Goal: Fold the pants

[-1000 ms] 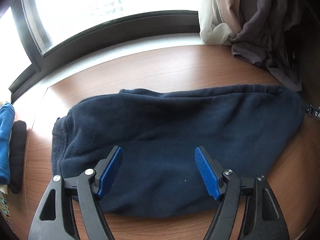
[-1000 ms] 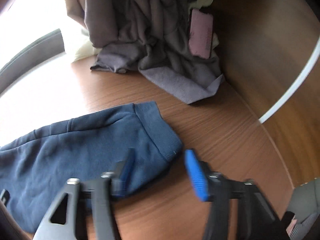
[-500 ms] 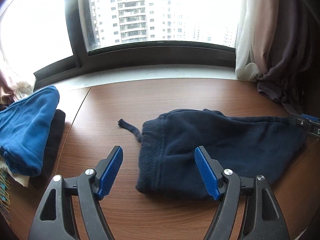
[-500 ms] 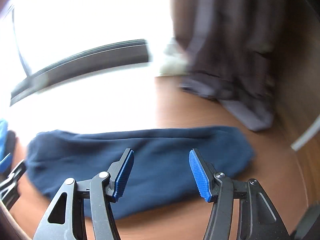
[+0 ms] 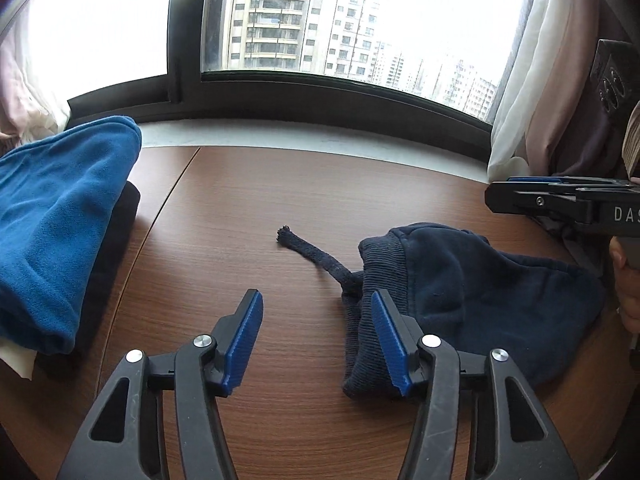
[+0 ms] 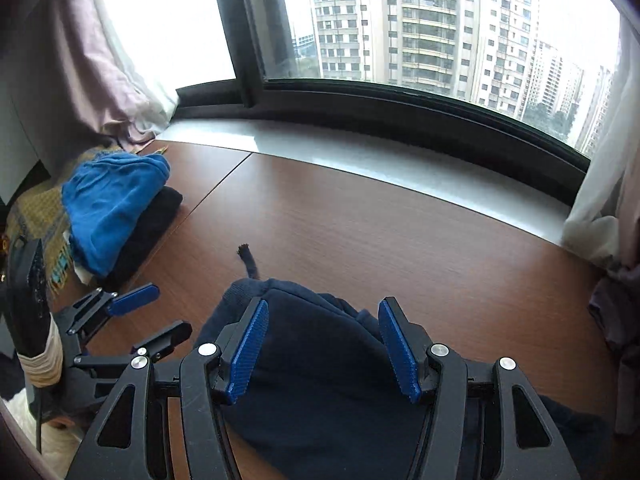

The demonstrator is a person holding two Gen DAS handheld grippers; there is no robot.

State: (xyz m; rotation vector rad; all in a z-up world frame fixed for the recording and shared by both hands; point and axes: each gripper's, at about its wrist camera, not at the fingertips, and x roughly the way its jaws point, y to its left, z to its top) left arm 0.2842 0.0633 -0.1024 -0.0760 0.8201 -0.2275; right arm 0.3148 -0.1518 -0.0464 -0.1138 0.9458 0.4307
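Observation:
The navy sweatpants (image 5: 472, 304) lie folded into a compact bundle on the wooden table, ribbed waistband facing left, a drawstring (image 5: 316, 256) trailing out to the left. My left gripper (image 5: 316, 336) is open and empty, low over the table, its right finger beside the waistband. My right gripper (image 6: 322, 344) is open and empty, hovering over the bundle (image 6: 320, 360). The right gripper also shows at the right edge of the left wrist view (image 5: 560, 200), and the left gripper at the lower left of the right wrist view (image 6: 132, 320).
A stack of folded clothes, bright blue fleece (image 5: 52, 216) on top of a black piece (image 5: 116, 232), sits at the table's left. A yellow patterned cloth (image 6: 36, 208) lies under it. Curtains (image 5: 552, 112) hang at the right by the window sill (image 6: 360, 148).
The pants went from a long flat spread to a shorter folded bundle. Both grippers have drawn back and swung left, so the waistband, drawstring and clothes stack now show.

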